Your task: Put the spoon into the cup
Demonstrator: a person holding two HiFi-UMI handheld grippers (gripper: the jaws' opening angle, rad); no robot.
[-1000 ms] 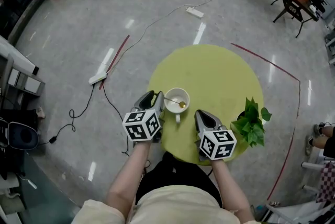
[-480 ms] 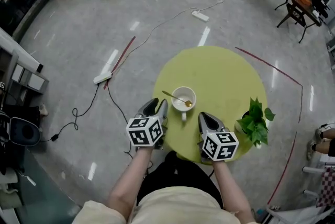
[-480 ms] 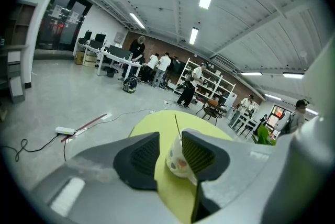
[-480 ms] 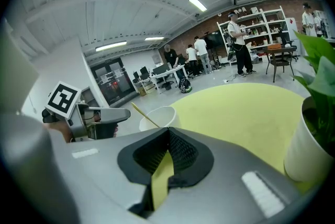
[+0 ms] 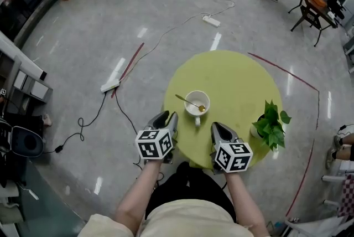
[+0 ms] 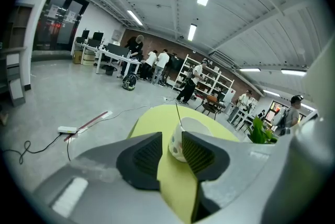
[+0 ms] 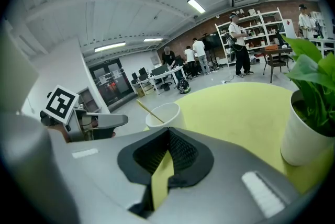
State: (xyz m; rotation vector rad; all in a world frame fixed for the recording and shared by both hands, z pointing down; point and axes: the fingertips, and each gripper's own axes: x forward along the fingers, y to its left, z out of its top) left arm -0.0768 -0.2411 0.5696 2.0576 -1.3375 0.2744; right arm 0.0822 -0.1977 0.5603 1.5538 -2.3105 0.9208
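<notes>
A white cup [image 5: 196, 103] stands on the round yellow-green table [image 5: 238, 78], near its front-left part. The spoon [image 5: 188, 100] rests inside it, bowl down, with the thin handle leaning out over the far-left rim. My left gripper [image 5: 167, 118] hovers at the table's near-left edge, short of the cup, jaws a little apart with nothing between them. In the left gripper view the cup [image 6: 197, 125] shows just beyond the left gripper [image 6: 171, 139]. My right gripper [image 5: 219, 128] sits near the front edge, right of the cup, with its jaws together and nothing held. The right gripper view shows the cup [image 7: 163, 114] and spoon [image 7: 146, 110] ahead-left of the right gripper [image 7: 168, 133].
A potted green plant [image 5: 269, 125] in a white pot stands at the table's right edge, close to my right gripper. Cables and a power strip [image 5: 110, 86] lie on the grey floor to the left. People and desks are far off at the back.
Both grippers have drawn back from the cup toward the table's near edge. The spoon has stayed in the cup throughout.
</notes>
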